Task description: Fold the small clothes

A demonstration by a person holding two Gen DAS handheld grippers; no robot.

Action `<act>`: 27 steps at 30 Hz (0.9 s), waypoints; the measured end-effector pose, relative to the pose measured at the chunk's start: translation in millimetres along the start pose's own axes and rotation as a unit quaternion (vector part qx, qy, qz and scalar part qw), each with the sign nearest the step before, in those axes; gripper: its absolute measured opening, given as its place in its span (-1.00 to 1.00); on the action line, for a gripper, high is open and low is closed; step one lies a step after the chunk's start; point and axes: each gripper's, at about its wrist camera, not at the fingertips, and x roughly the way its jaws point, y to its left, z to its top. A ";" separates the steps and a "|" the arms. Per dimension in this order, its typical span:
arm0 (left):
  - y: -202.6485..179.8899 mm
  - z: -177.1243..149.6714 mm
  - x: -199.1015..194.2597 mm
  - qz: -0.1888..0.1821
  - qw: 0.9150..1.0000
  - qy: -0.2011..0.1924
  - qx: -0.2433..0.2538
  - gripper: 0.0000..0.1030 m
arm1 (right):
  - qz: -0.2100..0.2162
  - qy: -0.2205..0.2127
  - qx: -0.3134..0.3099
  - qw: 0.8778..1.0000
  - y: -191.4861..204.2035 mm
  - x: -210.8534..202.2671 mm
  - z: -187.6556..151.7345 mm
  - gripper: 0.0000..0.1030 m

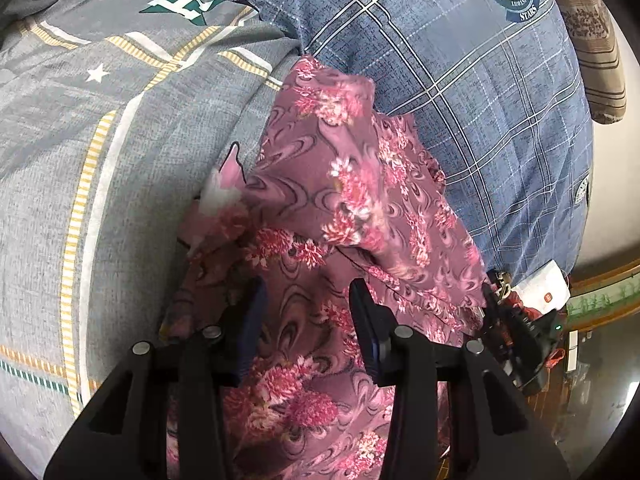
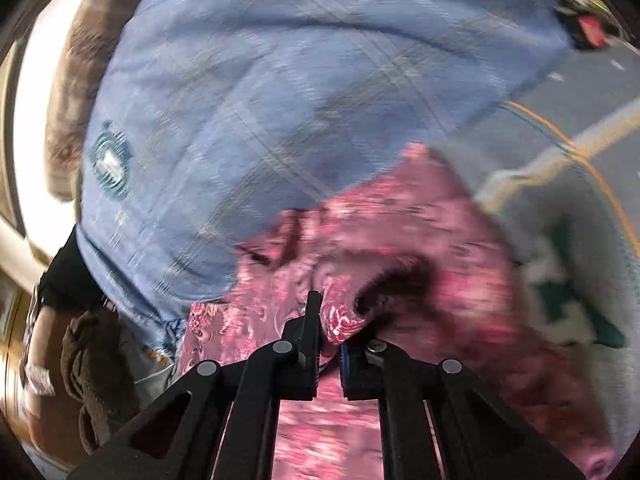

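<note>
A small pink floral garment (image 1: 344,208) lies crumpled on the bed cover, over the seam between its grey and blue parts. My left gripper (image 1: 306,300) is open, its jaws spread just above the near part of the garment, holding nothing. In the right wrist view, which is blurred by motion, my right gripper (image 2: 330,320) is shut on a fold of the same pink garment (image 2: 400,232), lifting its edge. The right gripper also shows in the left wrist view (image 1: 516,328) at the garment's right edge.
The bed cover has a grey panel (image 1: 100,140) on the left and a blue plaid panel (image 1: 480,80) on the right. A brown striped cloth (image 1: 592,40) lies at the far right. A brown towel (image 2: 92,364) hangs by the bed's edge.
</note>
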 end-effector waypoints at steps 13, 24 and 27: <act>-10.6 7.4 -1.1 0.022 1.000 -0.005 0.017 -0.17 | 0.038 -0.094 -0.054 0.993 21.6 -33.8 26.2 -0.89; -34.8 0.6 -21.9 0.009 0.997 -0.023 0.072 -0.05 | -0.021 -0.032 -0.021 0.999 -8.8 -30.5 24.0 -0.65; -47.2 10.5 -1.7 0.063 0.993 -0.024 0.098 -0.01 | -0.073 0.029 -0.045 0.996 -6.5 -2.8 18.8 -0.73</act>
